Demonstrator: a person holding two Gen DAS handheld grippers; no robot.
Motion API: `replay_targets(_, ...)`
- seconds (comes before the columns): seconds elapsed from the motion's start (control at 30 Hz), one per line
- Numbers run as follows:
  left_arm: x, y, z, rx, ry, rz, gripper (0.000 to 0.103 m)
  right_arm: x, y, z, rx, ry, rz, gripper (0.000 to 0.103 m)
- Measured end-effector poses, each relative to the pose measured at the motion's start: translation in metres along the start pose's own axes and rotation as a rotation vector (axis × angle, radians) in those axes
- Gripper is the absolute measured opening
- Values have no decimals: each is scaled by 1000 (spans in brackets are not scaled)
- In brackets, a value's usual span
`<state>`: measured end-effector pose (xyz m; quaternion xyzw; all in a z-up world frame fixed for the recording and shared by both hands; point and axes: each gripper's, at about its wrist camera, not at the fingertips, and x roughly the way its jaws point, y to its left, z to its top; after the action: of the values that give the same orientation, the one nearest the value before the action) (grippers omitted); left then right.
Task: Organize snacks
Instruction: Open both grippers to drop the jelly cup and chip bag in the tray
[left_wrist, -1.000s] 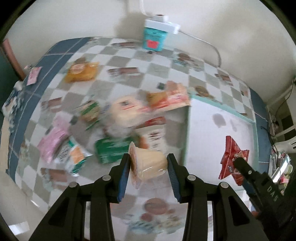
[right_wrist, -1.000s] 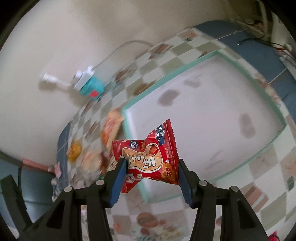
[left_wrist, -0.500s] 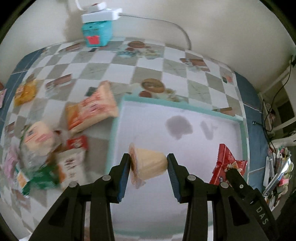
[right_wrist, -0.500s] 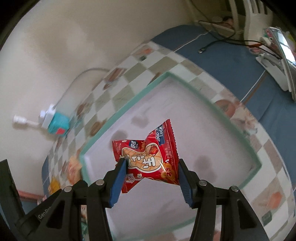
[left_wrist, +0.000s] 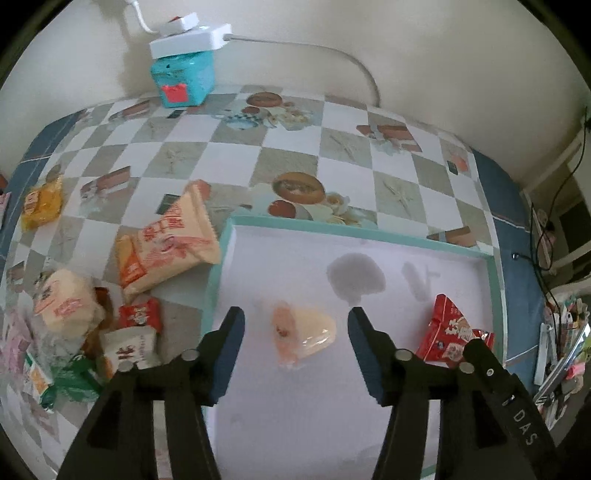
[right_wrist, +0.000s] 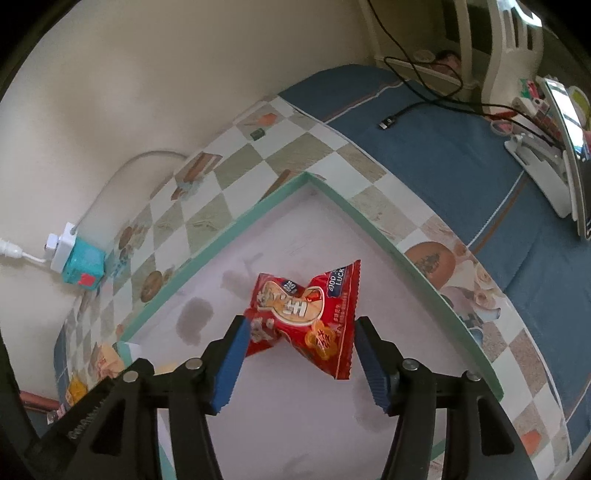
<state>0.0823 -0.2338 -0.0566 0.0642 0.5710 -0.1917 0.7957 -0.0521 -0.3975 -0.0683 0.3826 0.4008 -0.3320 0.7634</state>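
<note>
Now: jelly cup (left_wrist: 303, 334) between parted jaws | red packet (right_wrist: 306, 314) likewise

Inside the tray (left_wrist: 491, 280), toward its left half: a jelly cup (left_wrist: 303, 334) on its side, with a snack packet (left_wrist: 448, 330) well to its right near the right wall. Left of the tray on the table (left_wrist: 229, 158), just beside the rim: a large snack bag (left_wrist: 166, 240); below that, a heap of small packets (left_wrist: 92, 339). Far back against the wall: a box (left_wrist: 183, 77) under a power strip (left_wrist: 190, 38).
</note>
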Motion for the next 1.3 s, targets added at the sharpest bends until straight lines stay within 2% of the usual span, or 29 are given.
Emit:
replay_targets(0.07,-8,7,0,-18,-1,4,61,-4,3,-1,-9,-3,-6,68)
replay_targets(0.13,-16,14,-1,-30,2,4,69,-10,5,-3,-14,-7,-11,74)
replay_targets(0.2,-23,21,-3,-32,0,6,81,-16,9,-7,-28,-8,-23,75)
replay_targets(0.33,-41,39,-12,-48,-22,23,84,-31,17,-16,-67,-22,-37,86)
replay_targets(0.4,-47,46,-19,-54,-20,23,87,-38,18,-20,-77,-27,-40,86)
replay_targets(0.6,-65,66,-39,-69,-33,53,89,-54,20,-42,-103,-32,-76,90)
replay_targets(0.73,-82,84,-49,-92,-70,69,93,-63,30,-59,-144,-35,-65,103)
replay_targets(0.93,-103,123,-57,-139,-109,131,93,-70,54,-85,-222,-35,-65,103)
replay_targets(1.3,-140,216,-61,-303,-188,246,93,-78,117,-129,-379,-32,-8,103)
